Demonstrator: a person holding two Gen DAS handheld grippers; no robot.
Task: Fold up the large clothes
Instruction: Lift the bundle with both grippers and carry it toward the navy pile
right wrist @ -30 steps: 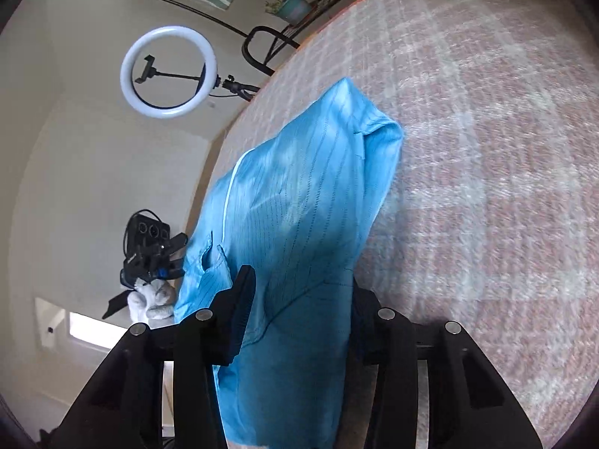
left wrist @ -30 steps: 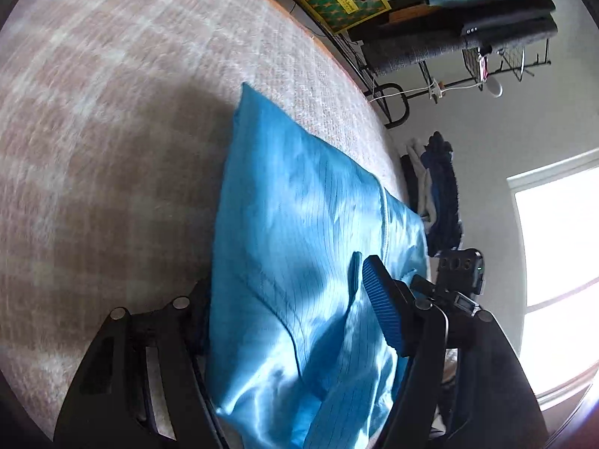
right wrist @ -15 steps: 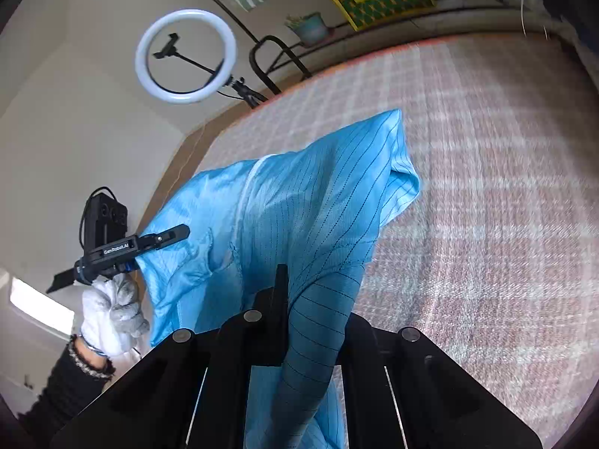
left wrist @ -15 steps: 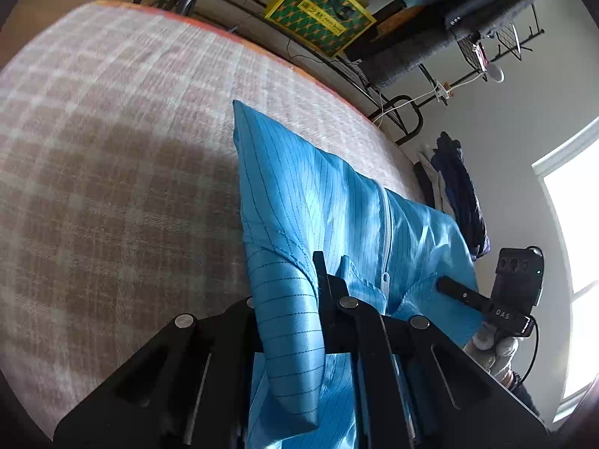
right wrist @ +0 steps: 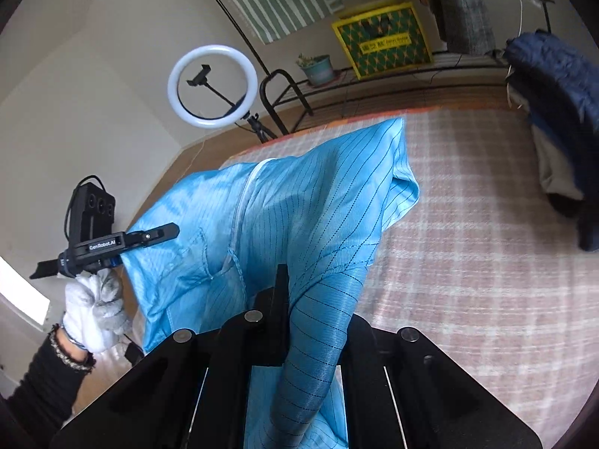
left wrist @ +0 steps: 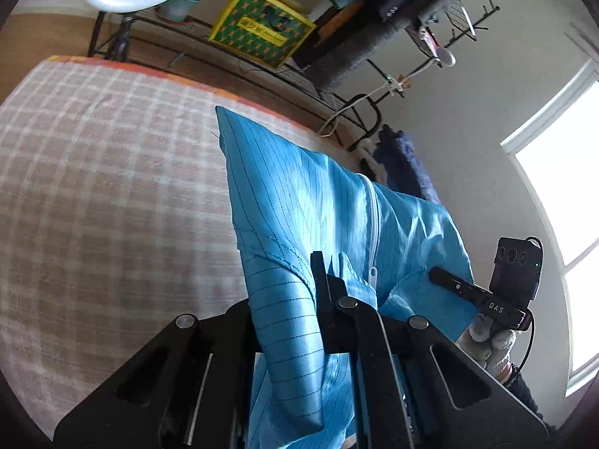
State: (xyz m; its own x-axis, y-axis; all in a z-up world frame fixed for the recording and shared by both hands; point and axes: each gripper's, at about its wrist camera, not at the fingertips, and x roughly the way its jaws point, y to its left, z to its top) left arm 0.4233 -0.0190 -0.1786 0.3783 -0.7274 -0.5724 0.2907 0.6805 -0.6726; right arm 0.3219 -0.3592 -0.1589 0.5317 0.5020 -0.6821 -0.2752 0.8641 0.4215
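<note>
A large bright blue jacket (left wrist: 299, 202) with thin dark stripes and a white front zip is held up above a checked pink-and-white bed cover (left wrist: 105, 194). My left gripper (left wrist: 295, 299) is shut on a fold of the jacket near one shoulder. My right gripper (right wrist: 299, 299) is shut on a fold of the jacket (right wrist: 299, 202) at the other side. Each gripper shows in the other's view, clamped on the cloth: the right one in the left wrist view (left wrist: 441, 277) and the left one in the right wrist view (right wrist: 164, 232). The jacket's lower end trails toward the bed.
The checked bed cover (right wrist: 468, 262) spreads under the jacket. A dark blue garment pile (right wrist: 554, 112) lies at its right edge. A ring light (right wrist: 213, 86), a metal rack with a yellow-green box (right wrist: 382, 41) and a plant pot stand beyond the bed. A bright window (left wrist: 561, 187) is at the right.
Both grippers have closed on the jacket and lifted it off the bed; the cameras now tilt up, showing more of the room and the jacket hanging between the grippers.
</note>
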